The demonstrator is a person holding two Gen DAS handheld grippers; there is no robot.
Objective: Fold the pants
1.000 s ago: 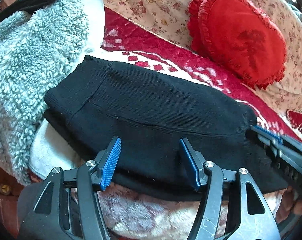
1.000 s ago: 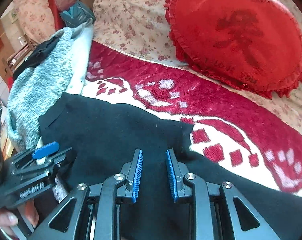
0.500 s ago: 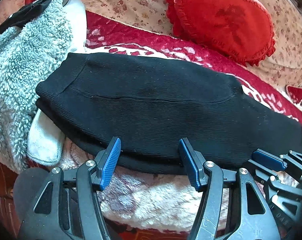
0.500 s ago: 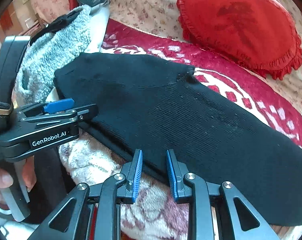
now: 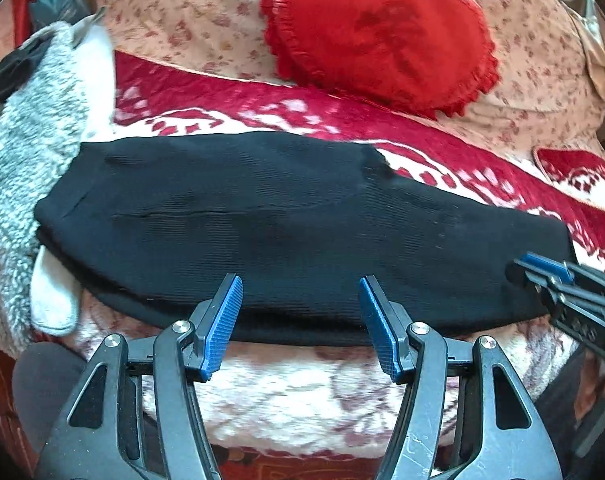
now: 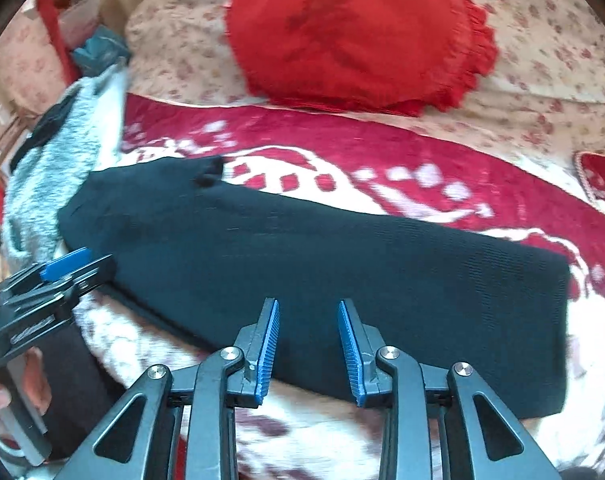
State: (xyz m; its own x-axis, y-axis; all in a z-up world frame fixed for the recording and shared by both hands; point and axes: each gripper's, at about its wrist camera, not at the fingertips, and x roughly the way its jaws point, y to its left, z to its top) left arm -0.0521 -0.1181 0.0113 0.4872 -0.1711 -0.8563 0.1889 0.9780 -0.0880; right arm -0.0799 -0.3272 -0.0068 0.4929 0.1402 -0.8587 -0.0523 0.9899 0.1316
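The black knit pants lie folded lengthwise in a long band across the red and white blanket, waistband at the left; they also show in the right wrist view. My left gripper is open and empty, its tips just above the pants' near edge. My right gripper is open and empty over the near edge of the leg part. The right gripper also shows at the right edge of the left wrist view, and the left gripper at the left of the right wrist view.
A red heart-shaped cushion lies behind the pants on a floral sheet. A grey fleece garment is piled at the left, touching the waistband. The blanket's front edge drops off just below the grippers.
Both grippers have drawn back toward the bed's front edge, so more of the pants shows. The right gripper's jaws have opened a little wider. The pants lie still.
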